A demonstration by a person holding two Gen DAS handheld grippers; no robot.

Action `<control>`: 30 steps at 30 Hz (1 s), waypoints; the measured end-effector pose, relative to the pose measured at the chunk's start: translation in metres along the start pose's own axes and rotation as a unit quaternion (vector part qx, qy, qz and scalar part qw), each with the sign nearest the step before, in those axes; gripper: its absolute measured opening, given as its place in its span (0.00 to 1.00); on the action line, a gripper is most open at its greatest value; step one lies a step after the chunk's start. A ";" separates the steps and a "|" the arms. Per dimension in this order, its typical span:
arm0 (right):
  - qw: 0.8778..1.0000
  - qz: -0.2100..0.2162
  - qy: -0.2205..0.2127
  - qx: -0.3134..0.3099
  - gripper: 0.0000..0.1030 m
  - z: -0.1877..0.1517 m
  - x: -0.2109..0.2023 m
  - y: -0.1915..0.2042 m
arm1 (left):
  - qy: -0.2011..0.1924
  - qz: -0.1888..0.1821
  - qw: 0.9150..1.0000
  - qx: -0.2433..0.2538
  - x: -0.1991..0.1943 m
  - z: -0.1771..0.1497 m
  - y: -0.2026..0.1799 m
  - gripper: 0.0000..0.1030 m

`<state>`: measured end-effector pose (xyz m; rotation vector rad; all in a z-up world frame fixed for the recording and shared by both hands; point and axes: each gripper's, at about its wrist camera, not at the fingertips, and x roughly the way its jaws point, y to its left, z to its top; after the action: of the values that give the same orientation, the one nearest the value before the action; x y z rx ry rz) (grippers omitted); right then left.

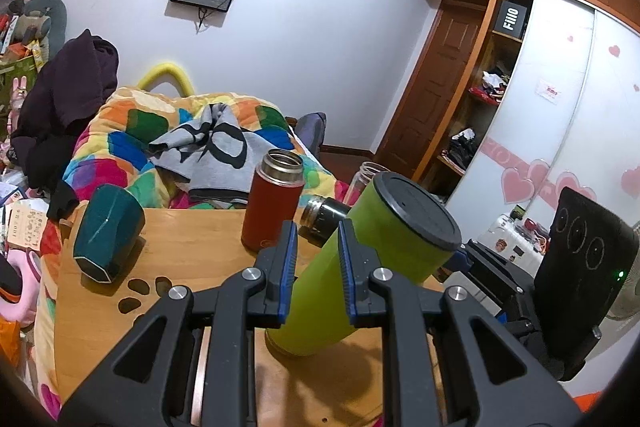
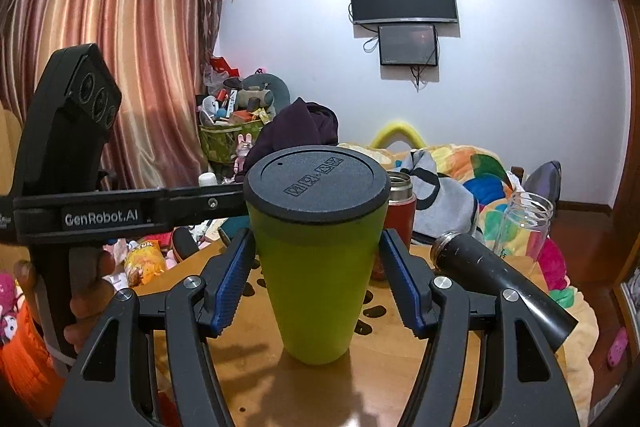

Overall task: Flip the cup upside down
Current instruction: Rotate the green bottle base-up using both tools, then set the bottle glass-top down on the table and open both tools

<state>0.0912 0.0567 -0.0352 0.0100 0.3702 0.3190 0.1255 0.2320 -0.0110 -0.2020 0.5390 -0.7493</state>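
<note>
A green cup (image 1: 360, 267) with a black lid stands on the wooden table (image 1: 180, 267). In the left wrist view it leans right across the picture, and my left gripper (image 1: 318, 259) has its blue-padded jaws pressed on the cup's body. In the right wrist view the same green cup (image 2: 316, 287) stands upright on its base, lid on top. My right gripper (image 2: 316, 283) is open, one jaw on each side of the cup with small gaps. The left gripper's black body (image 2: 68, 147) shows at the left of that view.
On the table stand a red flask (image 1: 272, 207) with an open steel mouth, a dark teal cup (image 1: 106, 235) lying tilted, a black bottle (image 2: 500, 287) on its side and a clear glass jar (image 2: 524, 227). A bed with a colourful blanket (image 1: 160, 139) lies behind.
</note>
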 end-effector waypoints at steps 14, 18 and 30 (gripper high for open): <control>1.000 0.004 0.019 0.011 0.58 0.005 0.013 -0.001 | 0.005 0.031 0.999 -0.008 0.009 0.000 0.011 0.18; 1.000 0.012 0.025 0.009 0.58 0.001 0.014 0.002 | 0.007 0.023 1.000 -0.019 0.010 -0.001 0.017 0.18; 1.000 0.020 0.017 0.017 0.58 0.000 0.016 -0.004 | 0.017 0.007 1.000 -0.023 0.020 -0.004 0.020 0.25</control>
<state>0.1063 0.0582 -0.0415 0.0445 0.4100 0.3537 0.1471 0.2326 -0.0289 -0.2285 0.5892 -0.7272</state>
